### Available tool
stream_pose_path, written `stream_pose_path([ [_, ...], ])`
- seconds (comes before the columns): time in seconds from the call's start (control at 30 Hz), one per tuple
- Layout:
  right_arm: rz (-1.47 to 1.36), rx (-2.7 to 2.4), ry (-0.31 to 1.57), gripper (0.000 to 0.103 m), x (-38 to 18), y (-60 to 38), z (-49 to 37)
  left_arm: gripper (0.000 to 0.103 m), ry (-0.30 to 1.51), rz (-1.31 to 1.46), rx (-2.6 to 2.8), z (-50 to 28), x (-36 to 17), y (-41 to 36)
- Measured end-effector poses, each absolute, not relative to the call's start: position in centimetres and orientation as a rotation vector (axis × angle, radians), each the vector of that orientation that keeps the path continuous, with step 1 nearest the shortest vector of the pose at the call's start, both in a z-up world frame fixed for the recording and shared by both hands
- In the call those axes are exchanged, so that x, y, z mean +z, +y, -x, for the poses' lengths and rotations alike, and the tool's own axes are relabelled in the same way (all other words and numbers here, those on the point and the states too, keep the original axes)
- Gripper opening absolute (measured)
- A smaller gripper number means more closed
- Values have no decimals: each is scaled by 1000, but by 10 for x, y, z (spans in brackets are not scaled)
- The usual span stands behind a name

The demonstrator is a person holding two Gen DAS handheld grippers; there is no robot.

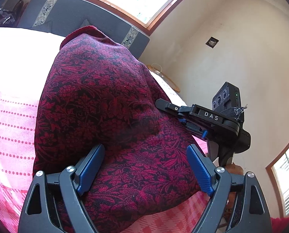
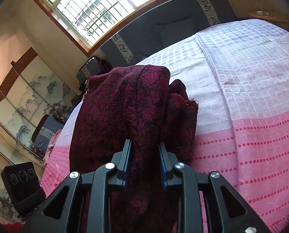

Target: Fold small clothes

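Note:
A dark red cloth with a black floral pattern (image 1: 109, 104) lies draped in a hump on the pink and white bedspread (image 1: 10, 120). My left gripper (image 1: 144, 167) is open, its blue pads (image 1: 90, 167) spread wide over the near part of the cloth. My right gripper (image 2: 145, 163) is shut on a bunched fold of the same cloth (image 2: 125, 104), which rises in front of it. The right gripper also shows in the left wrist view (image 1: 171, 110), at the cloth's right edge.
A dark padded headboard (image 2: 164, 31) with patterned strips stands at the far end of the bed under a barred window (image 2: 97, 5). A painted folding screen (image 2: 28, 97) stands at the left. A wooden side table (image 2: 270, 16) sits at the far right.

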State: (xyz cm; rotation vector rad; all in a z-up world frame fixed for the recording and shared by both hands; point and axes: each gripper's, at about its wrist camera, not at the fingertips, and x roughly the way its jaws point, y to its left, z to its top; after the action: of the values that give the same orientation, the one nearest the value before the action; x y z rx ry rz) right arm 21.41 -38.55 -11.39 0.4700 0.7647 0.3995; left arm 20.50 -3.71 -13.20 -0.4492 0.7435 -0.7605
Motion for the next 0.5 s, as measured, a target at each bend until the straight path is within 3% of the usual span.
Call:
stream_pose_path([
  [0.3, -497, 391, 773, 18, -133, -400, -215, 86, 752, 347, -766, -203, -133, -51],
  [0.43, -469, 354, 778, 34, -127, -403, -205, 88, 742, 309, -764, -199, -132, -56],
  [0.5, -515, 348, 750, 35, -120, -412, -193, 88, 746, 336, -764, -200, -132, -53],
])
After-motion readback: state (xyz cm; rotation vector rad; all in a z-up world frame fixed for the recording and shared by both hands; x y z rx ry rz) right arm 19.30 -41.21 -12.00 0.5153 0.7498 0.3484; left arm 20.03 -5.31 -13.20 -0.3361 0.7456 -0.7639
